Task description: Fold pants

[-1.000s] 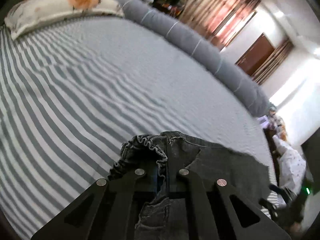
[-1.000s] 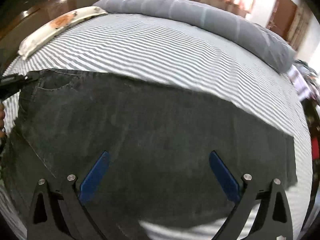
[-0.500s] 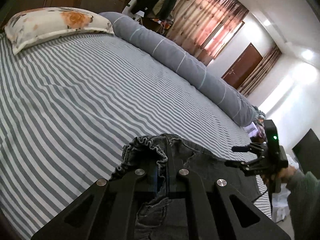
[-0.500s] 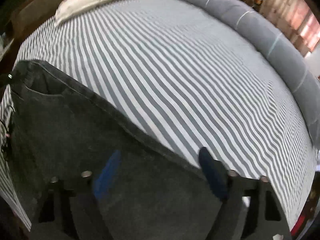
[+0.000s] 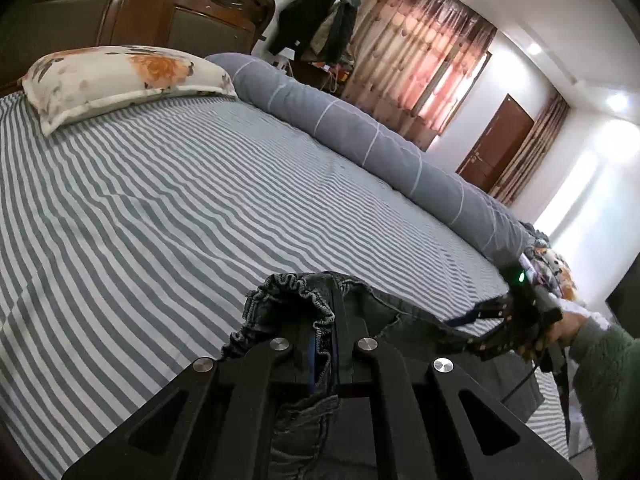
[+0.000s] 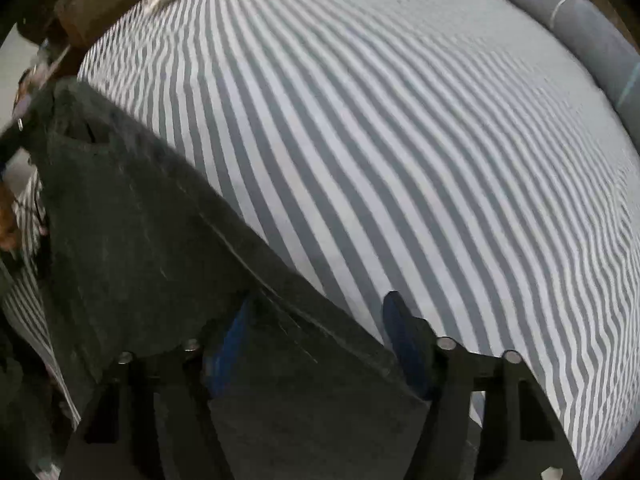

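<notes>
The dark grey denim pants (image 6: 152,240) lie across the near part of the striped bed, with the elastic waistband (image 5: 296,296) bunched up. My left gripper (image 5: 324,360) is shut on the waistband and holds it a little above the sheet. My right gripper (image 6: 320,332) is open, and its blue pads (image 6: 404,336) straddle the long edge of the pants. It also shows in the left wrist view (image 5: 508,328), held in a hand at the pants' far end.
The grey and white striped sheet (image 5: 160,208) covers the bed. A floral pillow (image 5: 120,76) lies at the head by the wooden headboard (image 5: 140,20). A long grey bolster (image 5: 360,128) runs along the far side. Clutter (image 5: 556,268) lies past the foot.
My right gripper has swung from above the middle of the pants to their long edge, narrowing its still-open jaws. My left gripper kept its hold and tilted up.
</notes>
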